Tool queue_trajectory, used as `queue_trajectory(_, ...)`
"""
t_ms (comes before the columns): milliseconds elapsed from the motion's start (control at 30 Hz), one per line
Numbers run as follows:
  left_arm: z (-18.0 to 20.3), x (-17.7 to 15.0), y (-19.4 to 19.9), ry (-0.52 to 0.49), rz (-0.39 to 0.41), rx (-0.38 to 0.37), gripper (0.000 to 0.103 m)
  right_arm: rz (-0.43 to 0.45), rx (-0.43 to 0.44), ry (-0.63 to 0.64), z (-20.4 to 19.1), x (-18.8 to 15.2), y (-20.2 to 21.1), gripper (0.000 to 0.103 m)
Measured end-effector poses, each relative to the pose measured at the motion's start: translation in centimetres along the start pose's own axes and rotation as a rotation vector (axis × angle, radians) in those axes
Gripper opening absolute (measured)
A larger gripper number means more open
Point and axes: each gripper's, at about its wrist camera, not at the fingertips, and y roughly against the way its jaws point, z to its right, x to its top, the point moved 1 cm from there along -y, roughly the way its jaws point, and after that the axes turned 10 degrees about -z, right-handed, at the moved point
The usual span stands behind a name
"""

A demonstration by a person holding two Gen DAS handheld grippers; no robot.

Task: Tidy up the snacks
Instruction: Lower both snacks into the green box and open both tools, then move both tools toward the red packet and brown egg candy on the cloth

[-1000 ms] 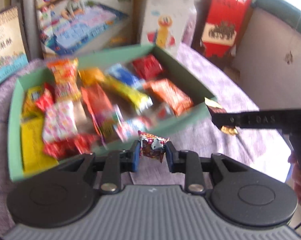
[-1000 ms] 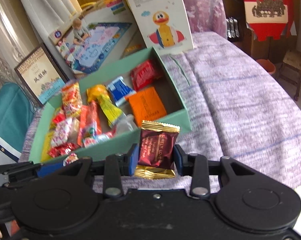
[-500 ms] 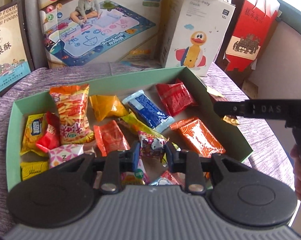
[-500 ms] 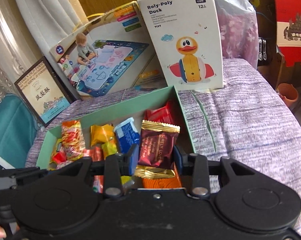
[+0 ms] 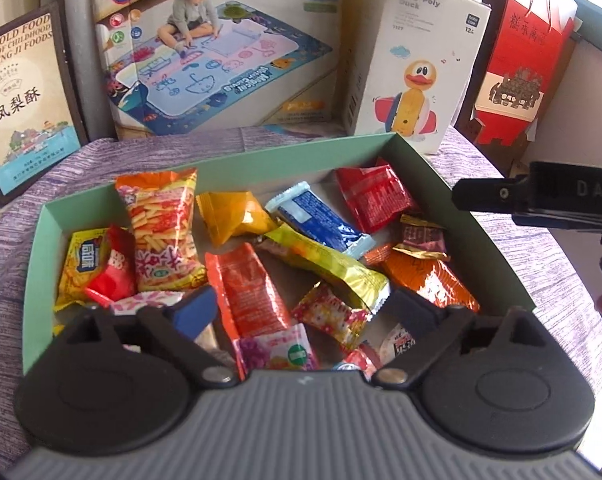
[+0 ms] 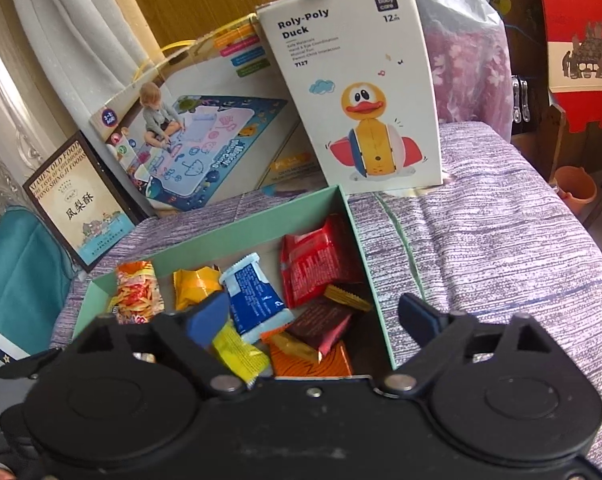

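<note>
Both snacks dropped into the green box (image 5: 257, 162); only the left view shows the pink candy (image 5: 333, 316).

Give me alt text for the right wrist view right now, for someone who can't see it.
The right gripper hangs with its jaws opening over a green box of snack packets, a dark maroon packet lying loose in the box below the jaws. The box sits on a purple cloth, with a Roly-Poly Duck box upright behind it.
</note>
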Motion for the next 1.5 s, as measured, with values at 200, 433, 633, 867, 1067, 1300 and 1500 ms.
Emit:
queue_trajectory(200, 0.0, -0.8, 1.6, 0.006, 0.005, -0.012, 0.101, -0.001, -0.010, 0.008, -1.1, -1.2, 1.5, 0.103)
queue_trajectory(433, 0.2, -2.6, 4.5, 0.003, 0.028, -0.009, 0.103, -0.014, -0.003, 0.017, -2.7, -3.1, 3.6, 0.103)
queue_trajectory(633, -0.5, -4.3, 7.6, 0.016, 0.060, -0.008, 0.103, 0.004, 0.011, 0.056, -4.8, -4.6, 6.3, 0.103)
queue_trajectory(867, -1.6, -7.3, 10.6, 0.027, 0.081, -0.004, 0.103, 0.005, 0.026, 0.087, -7.1, -7.0, 8.7, 0.103)
queue_trajectory(1067, -3.3, -10.7, 12.3, 0.039, 0.073, 0.004, 0.103, -0.029, 0.051, 0.110, -9.2, -9.6, 9.5, 0.103)
queue_trajectory(1300, -6.4, -15.3, 13.1, 0.075, 0.034, 0.022, 0.103, -0.088, 0.087, 0.151, -11.7, -13.1, 9.1, 0.103)
queue_trajectory(1500, -8.4, -19.3, 13.1, 0.074, -0.019, 0.031, 0.103, -0.156, 0.123, 0.150, -13.3, -15.8, 7.9, 0.103)
